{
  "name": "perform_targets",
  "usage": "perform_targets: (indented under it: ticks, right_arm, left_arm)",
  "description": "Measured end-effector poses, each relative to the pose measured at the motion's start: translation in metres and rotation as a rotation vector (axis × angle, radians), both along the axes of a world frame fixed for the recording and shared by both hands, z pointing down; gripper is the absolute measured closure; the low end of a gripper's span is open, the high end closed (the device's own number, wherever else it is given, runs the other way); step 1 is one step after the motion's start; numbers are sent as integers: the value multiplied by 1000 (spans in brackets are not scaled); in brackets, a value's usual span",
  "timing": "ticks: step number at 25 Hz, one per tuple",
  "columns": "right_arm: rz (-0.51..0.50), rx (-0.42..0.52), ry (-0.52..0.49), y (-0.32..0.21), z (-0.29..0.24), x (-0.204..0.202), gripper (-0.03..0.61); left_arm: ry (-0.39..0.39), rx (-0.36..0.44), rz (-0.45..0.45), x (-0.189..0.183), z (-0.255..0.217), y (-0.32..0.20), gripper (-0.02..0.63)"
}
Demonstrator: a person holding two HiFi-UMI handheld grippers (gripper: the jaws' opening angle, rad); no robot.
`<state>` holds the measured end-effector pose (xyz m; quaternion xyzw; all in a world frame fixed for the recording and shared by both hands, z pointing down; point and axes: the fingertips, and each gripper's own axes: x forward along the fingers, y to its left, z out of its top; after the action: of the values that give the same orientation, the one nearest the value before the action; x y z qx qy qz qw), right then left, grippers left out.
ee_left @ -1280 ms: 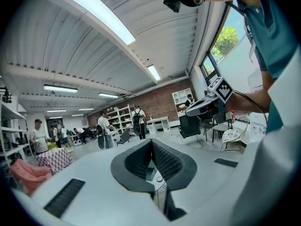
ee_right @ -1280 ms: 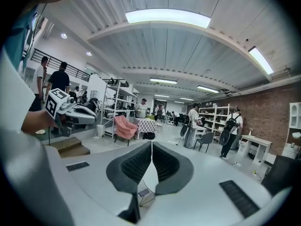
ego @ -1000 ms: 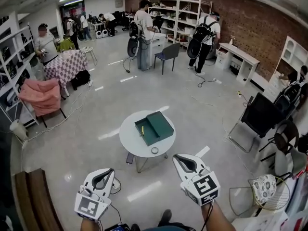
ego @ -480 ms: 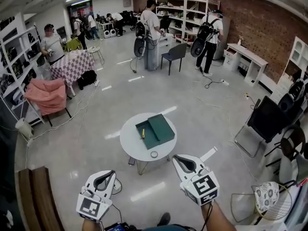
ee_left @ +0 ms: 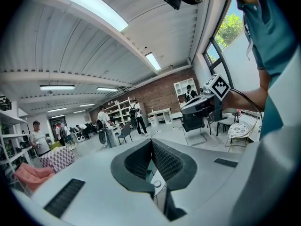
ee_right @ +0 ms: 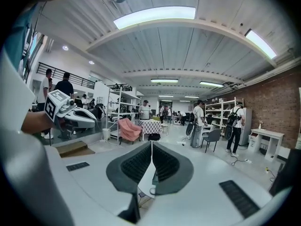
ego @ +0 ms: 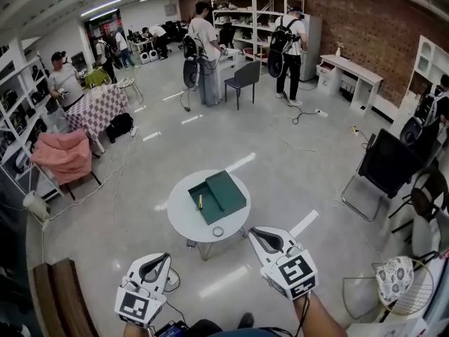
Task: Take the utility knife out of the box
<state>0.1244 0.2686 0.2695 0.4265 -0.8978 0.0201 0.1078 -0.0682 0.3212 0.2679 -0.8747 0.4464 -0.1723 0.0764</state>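
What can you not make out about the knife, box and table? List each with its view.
- Head view: knife in the open box, too small; only a yellow strip shows.
- Head view: ring on the table, too small to name.
- Left gripper view: shut left tool hides most of the box.
- Right gripper view: shut right tool does likewise.

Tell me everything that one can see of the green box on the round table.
The green box is dark green, flat and rectangular. It lies open on the round white table, its two halves side by side, the left one a shallow tray. A thin yellow object, probably the utility knife, lies in that tray. A small ring lies apart from the box, nearer the person. The box's material cannot be told.
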Motion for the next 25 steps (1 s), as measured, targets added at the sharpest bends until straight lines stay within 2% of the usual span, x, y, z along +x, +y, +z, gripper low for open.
perform_targets:
  ticks: [2, 5, 12, 18, 25]
  right_arm:
    - [10, -10, -2, -11, 7, 6, 540]
    - [28, -24, 5, -30, 14, 11, 540]
    - [127, -43, 37, -81, 16, 28, 540]
    - [217, -49, 45, -126, 6, 19, 540]
    - [280, -68, 49, -171, 18, 3, 540]
  left_arm:
    - [-16, -8, 6, 3, 7, -12, 595]
    - [2, -16, 25, 9, 9, -38, 595]
    - [30, -38, 129, 25, 22, -117, 595]
    - [40, -28, 224, 18, 10, -186, 595]
    - [28, -43, 294, 7, 20, -249, 595]
